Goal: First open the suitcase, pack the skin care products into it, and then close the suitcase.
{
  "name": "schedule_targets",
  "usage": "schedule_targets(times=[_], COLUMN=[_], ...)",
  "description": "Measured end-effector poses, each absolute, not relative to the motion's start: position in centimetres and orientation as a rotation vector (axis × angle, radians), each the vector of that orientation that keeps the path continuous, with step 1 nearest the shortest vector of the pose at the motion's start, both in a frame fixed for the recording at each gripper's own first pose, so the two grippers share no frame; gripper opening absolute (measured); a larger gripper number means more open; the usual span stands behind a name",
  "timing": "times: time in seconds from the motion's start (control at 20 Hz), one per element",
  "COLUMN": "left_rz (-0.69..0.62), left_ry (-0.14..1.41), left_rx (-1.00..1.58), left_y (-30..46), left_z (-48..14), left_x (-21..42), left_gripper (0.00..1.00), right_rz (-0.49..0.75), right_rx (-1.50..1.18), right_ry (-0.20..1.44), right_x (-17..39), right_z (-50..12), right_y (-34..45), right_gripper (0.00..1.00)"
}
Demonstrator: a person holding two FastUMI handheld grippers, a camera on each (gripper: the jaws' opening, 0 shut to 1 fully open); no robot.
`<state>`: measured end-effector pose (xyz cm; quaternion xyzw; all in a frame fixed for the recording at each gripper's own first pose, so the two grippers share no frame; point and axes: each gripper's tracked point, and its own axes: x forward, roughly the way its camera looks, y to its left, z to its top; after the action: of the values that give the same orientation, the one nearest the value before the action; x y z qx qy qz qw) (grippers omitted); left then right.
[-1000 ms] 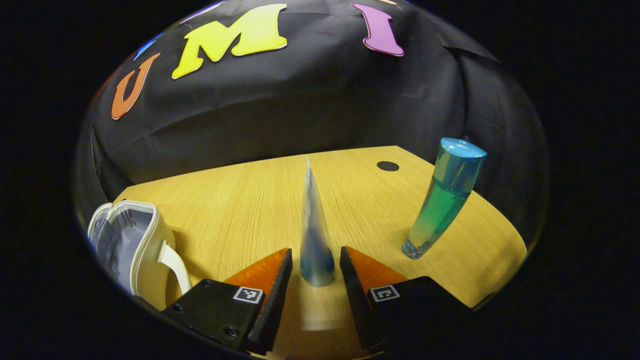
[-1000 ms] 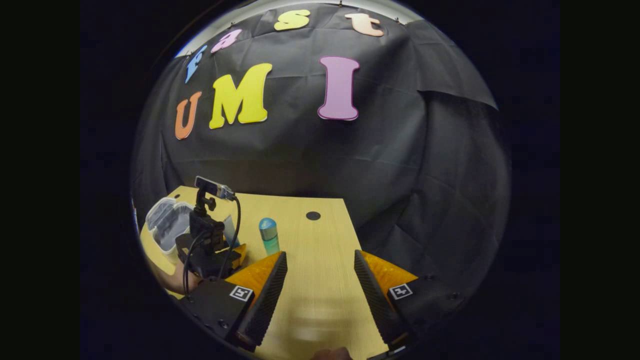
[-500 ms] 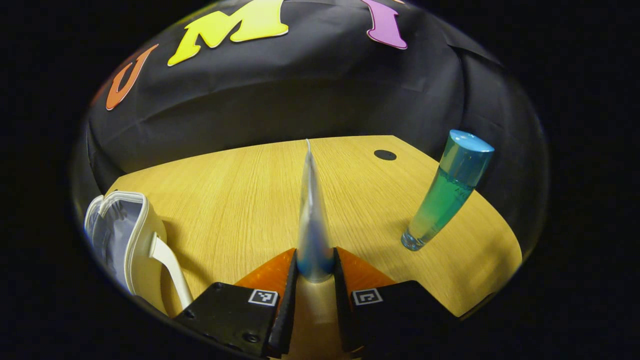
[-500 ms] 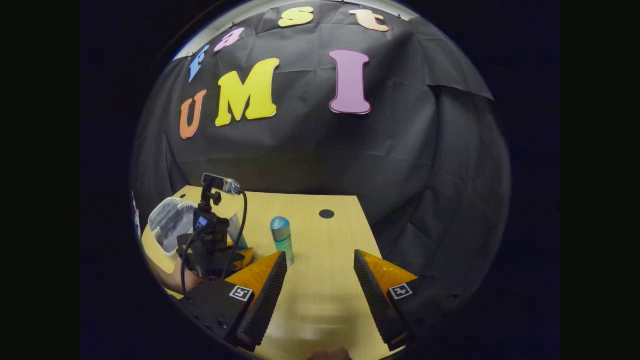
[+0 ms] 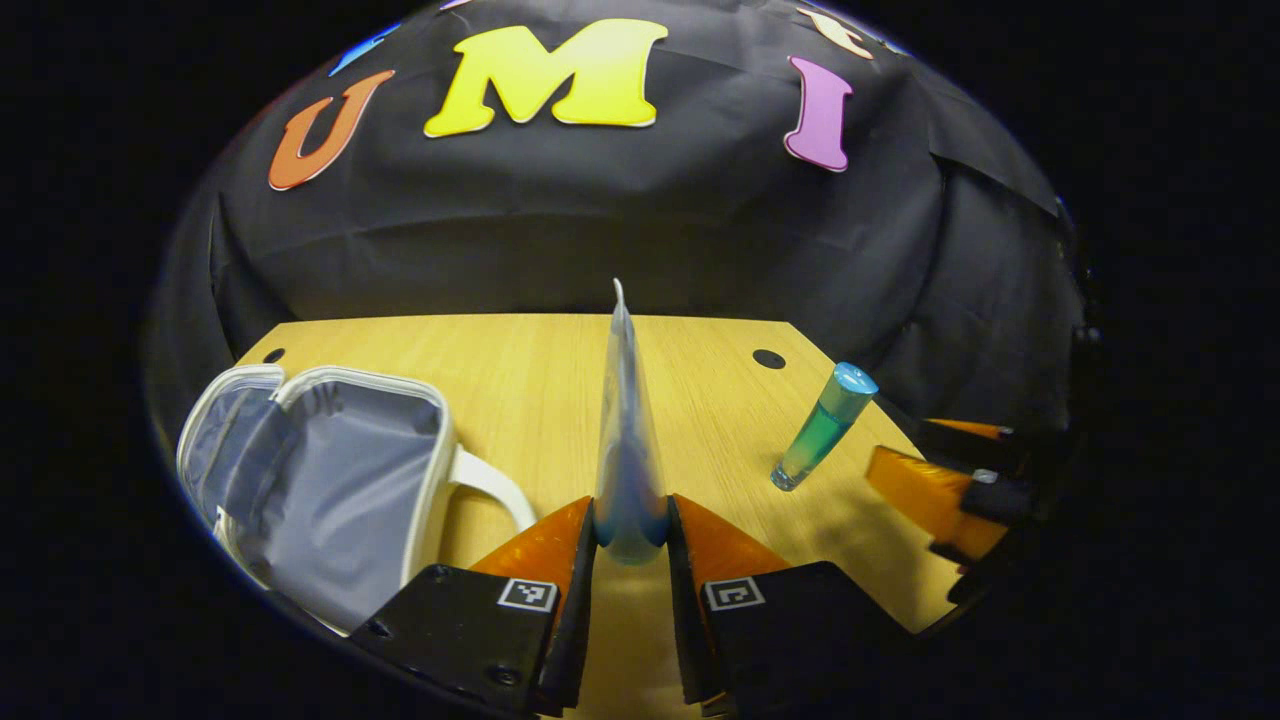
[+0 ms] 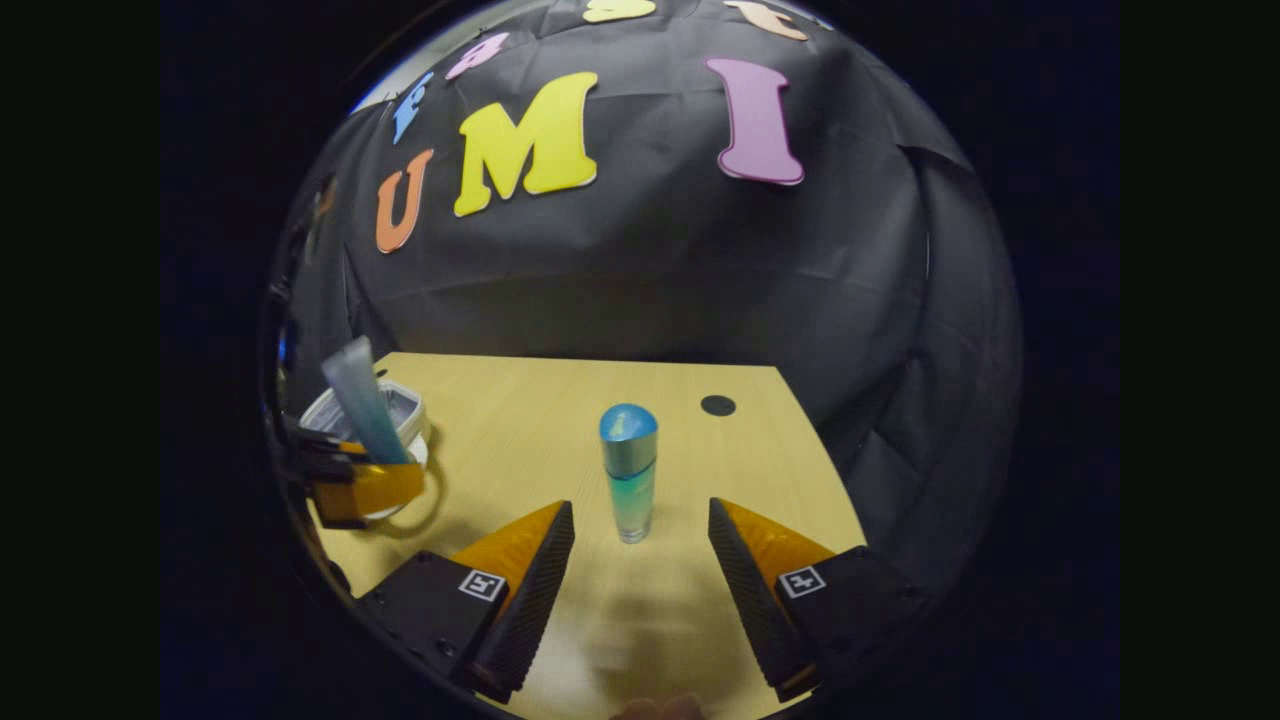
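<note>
Fingers of the left gripper [image 5: 632, 530] squeezed the soft, light tube [image 5: 625, 420] near its fat bottom beside the open suitcase [image 5: 320, 480], while the right gripper [image 6: 640, 545], jaws apart, faced the hard, slippery-looking bottle [image 6: 628, 470] on the table [image 6: 560, 400].

place: recording booth | evidence: black cloth wall [image 6: 640, 290] behind bare wooden table [image 6: 520, 420]

The left hand-held gripper [image 5: 630, 535] has its fingers pressed against both sides of a tube [image 5: 625, 430], which it holds upright and clear of the surface [image 5: 520, 370]. The right hand-held gripper [image 6: 640, 545] hangs low over the surface's near edge, fingers spread wide with nothing between them.
</note>
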<state>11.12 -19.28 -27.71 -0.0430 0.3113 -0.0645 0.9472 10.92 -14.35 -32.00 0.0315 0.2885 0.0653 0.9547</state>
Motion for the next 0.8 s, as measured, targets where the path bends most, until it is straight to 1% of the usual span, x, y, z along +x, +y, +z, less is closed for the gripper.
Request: schedule_targets(times=[0.05,0.1,0.25,0.35,0.4,0.45,0.5,0.6,0.75,0.8], left_rz=[-0.125,-0.115,-0.019,0.014,0.028,0.041,0.048,0.073,0.116,0.126], left_ry=[0.635,0.636,0.648,0.641,0.642,0.642,0.640,0.629,0.628,0.626], left_rx=[-0.113,-0.143,-0.172,-0.182,-0.177,-0.171,-0.168,-0.185,-0.208,-0.205], left_y=[-18.6,-18.0,-14.1,-12.3,-11.4,-10.2,-9.5,-7.9,-5.4,-4.5], left_z=[-27.1,-26.5,-25.4,-24.6,-24.4,-24.3,-24.1,-23.5,-23.0,-22.9], left_x=[10.4,9.8,8.3,7.5,7.3,7.0,6.7,6.1,5.4,5.1], left_gripper=[0.46,0.39,0.39,0.39,0.39,0.39,0.39,0.39,0.39,0.39], right_rz=[0.136,0.136,0.114,0.104,0.098,0.090,0.083,0.061,0.051,0.044], right_rx=[0.065,0.072,0.107,0.118,0.126,0.130,0.137,0.156,0.172,0.149], right_ry=[0.592,0.595,0.626,0.654,0.664,0.671,0.682,0.693,0.693,0.691], right_x=[11.5,12.5,14.3,15.2,15.6,15.7,15.9,16.3,17.1,16.9], right_z=[-32.7,-33.4,-35.9,-37.4,-37.9,-38.4,-38.9,-39.3,-39.6,-39.4], right_y=[-13.8,-13.4,-12.8,-12.6,-12.5,-12.6,-12.7,-13.0,-13.1,-13.3], right_gripper=[0.80,0.79,0.80,0.80,0.74,0.73,0.68,0.54,0.50,0.47])
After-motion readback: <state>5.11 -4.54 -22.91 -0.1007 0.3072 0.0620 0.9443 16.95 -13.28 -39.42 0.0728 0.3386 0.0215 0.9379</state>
